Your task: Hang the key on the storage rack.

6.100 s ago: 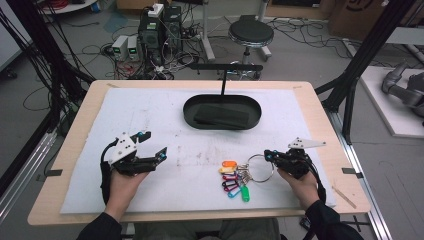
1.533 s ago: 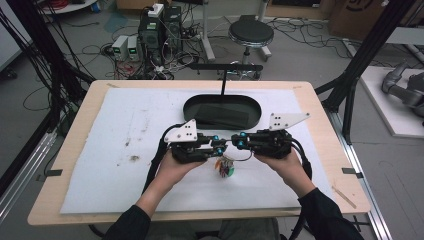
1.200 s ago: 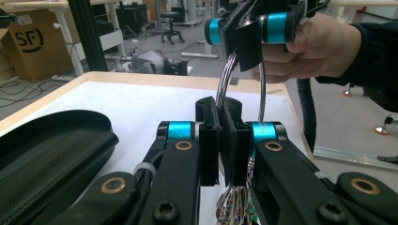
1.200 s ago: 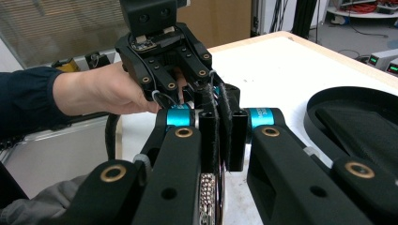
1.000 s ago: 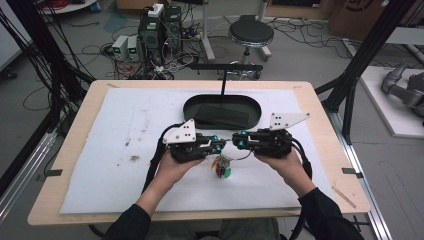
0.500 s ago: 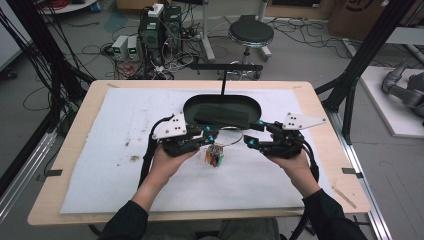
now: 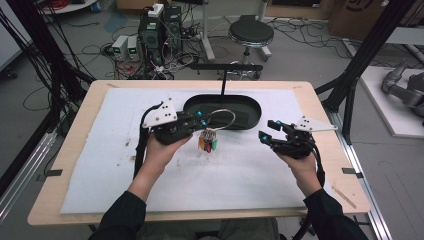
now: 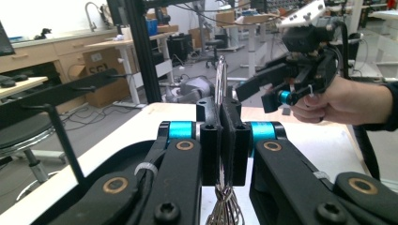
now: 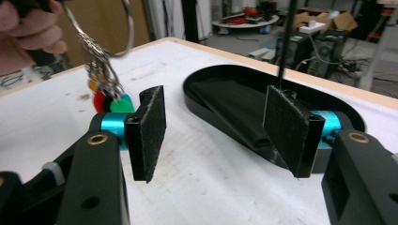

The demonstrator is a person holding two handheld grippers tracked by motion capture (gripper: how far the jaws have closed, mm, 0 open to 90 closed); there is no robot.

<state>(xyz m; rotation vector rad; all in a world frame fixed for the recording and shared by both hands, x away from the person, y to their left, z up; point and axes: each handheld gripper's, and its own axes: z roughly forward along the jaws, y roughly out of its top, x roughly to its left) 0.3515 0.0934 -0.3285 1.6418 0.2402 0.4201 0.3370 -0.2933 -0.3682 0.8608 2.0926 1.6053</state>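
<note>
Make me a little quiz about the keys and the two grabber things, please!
1. Which gripper holds the key ring?
2. True or false: the right gripper has its jaws wide apart with nothing between them.
3. Where do the coloured key tags hang: A inside the black tray, B in the air above the white mat, C flat on the mat?

Key
1. The left gripper, clamped shut on the ring.
2. True; they have just been opening.
3. B
</note>
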